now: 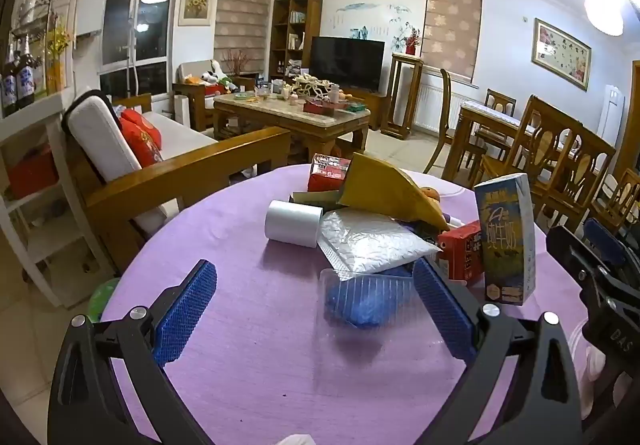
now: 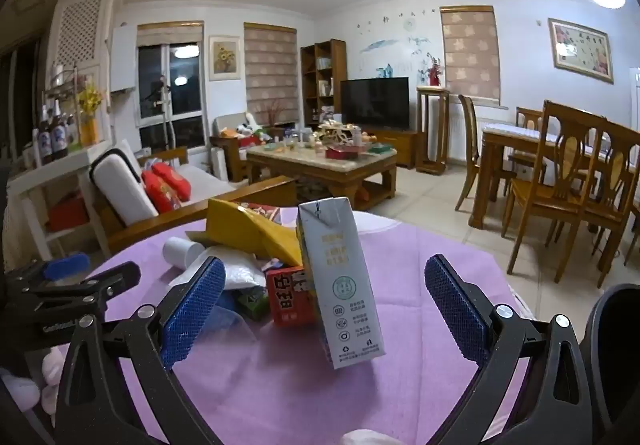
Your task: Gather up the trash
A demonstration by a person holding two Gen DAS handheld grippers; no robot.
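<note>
Since both claws stand wide and empty, the upright carton [image 2: 340, 281] lies just beyond the right claw [image 2: 324, 309], between its jaws; left claw [image 1: 312, 309] faces the tray [image 1: 366, 295].

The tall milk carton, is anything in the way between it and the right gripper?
No, nothing visible blocks it. The tall milk carton stands upright on the purple tablecloth straight ahead of the open right gripper, with only bare cloth in front. The red box sits behind it, beside the carton.

On the desk [image 1: 248, 325], the milk carton [image 1: 507, 241] stands right of the trash pile, the roll [image 1: 293, 223] at its left, the clear tray [image 1: 366, 295] in front.
</note>
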